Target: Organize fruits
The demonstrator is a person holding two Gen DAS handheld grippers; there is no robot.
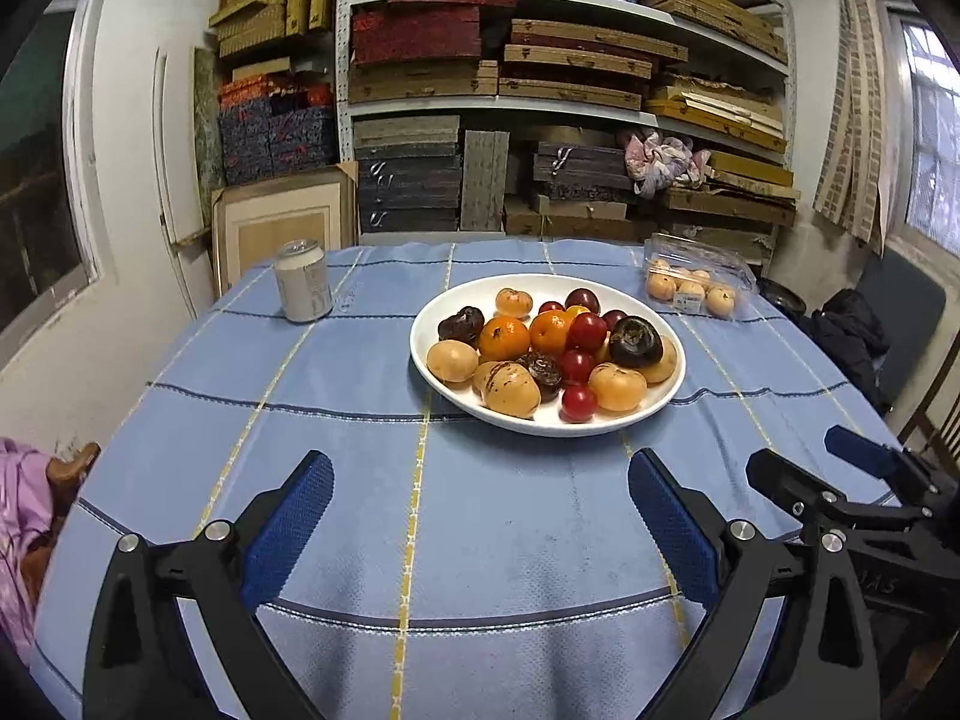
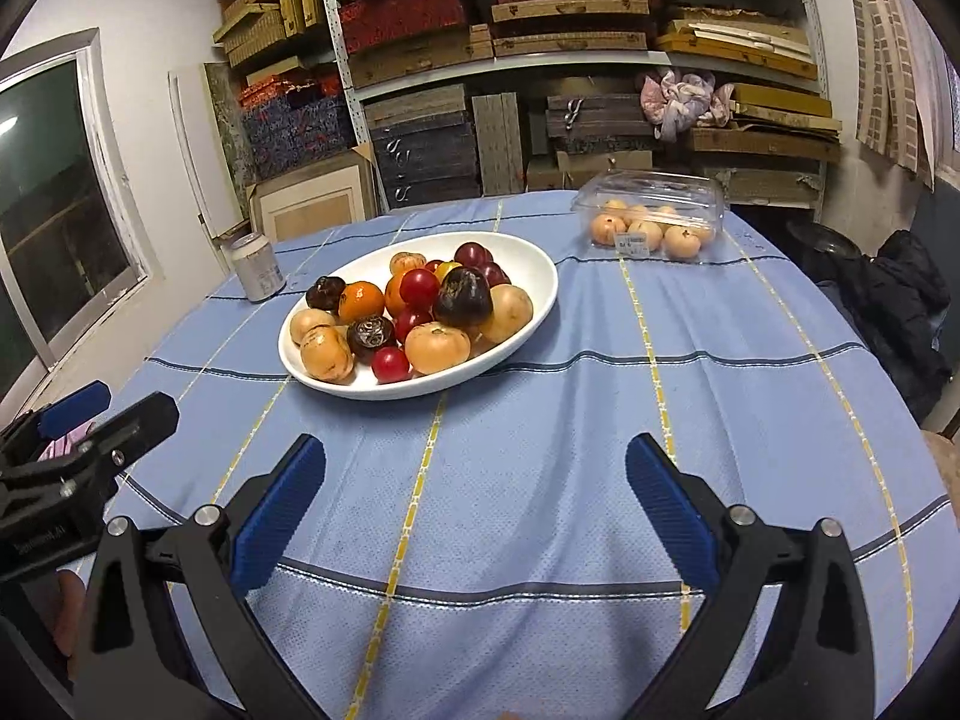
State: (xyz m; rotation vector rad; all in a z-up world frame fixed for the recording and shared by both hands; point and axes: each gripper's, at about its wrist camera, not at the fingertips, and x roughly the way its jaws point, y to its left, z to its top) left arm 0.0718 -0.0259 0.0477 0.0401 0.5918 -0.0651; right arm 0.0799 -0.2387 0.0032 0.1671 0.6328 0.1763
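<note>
Left gripper [image 1: 480, 516] and right gripper [image 2: 474, 501] hover wide open, empty, above blue checked tablecloth [image 2: 540, 450]. White oval plate [image 1: 672, 393] heaped with mixed round fruits [image 1: 552, 348] sits ahead. Risk: nudging pile rolls smooth fruit off rim.

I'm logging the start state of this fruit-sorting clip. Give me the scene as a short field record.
surface: table with blue checked cloth
dish: white oval plate, piled with mixed fruit
fruit colours: orange, red, tan, dark purple
container: clear plastic box holding tan fruit, far right
other: can, far left
left gripper: open, empty
right gripper: open, empty
</note>
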